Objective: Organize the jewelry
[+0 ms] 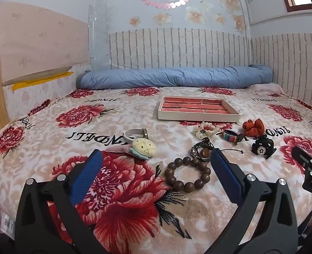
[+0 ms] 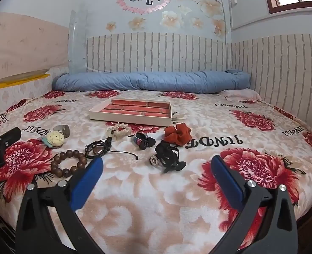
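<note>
Both tongs gape wide over the floral bed [image 2: 156, 190], gripping nothing. The left tongs [image 1: 156, 165] hang just above a brown wooden bead bracelet [image 1: 187, 174], which lies as a closed ring on the blanket. The right tongs [image 2: 157, 167] sit just short of a black hair claw [image 2: 169, 156]. Beyond the bracelet, well apart, rests a shallow cream tray [image 1: 198, 117] lined with red brick pattern

Left gripper [image 1: 156, 169]: jaws spread wide, blue pads [image 1: 86, 180] facing each other, nothing between them, held low and level. Right gripper [image 2: 156, 171]: same pose, jaws wide apart and empty. The two sit side by side, each visible at the edge of the other's view.
</note>
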The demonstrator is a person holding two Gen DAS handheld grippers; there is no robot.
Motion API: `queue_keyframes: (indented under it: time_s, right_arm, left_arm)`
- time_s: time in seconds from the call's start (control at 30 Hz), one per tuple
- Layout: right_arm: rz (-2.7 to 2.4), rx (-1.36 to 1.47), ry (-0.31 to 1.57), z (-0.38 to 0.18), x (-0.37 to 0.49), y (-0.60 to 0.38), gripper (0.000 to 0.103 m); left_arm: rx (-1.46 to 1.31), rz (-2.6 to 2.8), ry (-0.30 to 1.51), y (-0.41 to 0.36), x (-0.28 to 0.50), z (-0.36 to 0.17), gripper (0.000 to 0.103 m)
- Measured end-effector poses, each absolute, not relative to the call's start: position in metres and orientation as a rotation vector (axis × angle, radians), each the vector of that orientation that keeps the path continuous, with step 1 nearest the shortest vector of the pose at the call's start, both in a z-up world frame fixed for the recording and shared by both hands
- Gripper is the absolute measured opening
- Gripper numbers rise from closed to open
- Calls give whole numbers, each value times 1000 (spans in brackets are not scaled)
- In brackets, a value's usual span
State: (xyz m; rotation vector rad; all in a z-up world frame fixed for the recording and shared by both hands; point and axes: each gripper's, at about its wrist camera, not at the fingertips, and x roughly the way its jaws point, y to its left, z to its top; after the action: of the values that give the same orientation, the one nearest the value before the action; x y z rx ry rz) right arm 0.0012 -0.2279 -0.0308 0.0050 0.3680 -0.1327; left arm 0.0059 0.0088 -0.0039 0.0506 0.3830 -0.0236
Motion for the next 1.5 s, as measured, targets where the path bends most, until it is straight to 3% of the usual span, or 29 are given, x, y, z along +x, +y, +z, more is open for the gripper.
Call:
queue_keyframes:
  time_s: [1.5]
  right_arm:
    - [-154,-22,361,-29,-3,-234,99]
  left_arm:
    - [55,-23,386,7,6,-5,98]
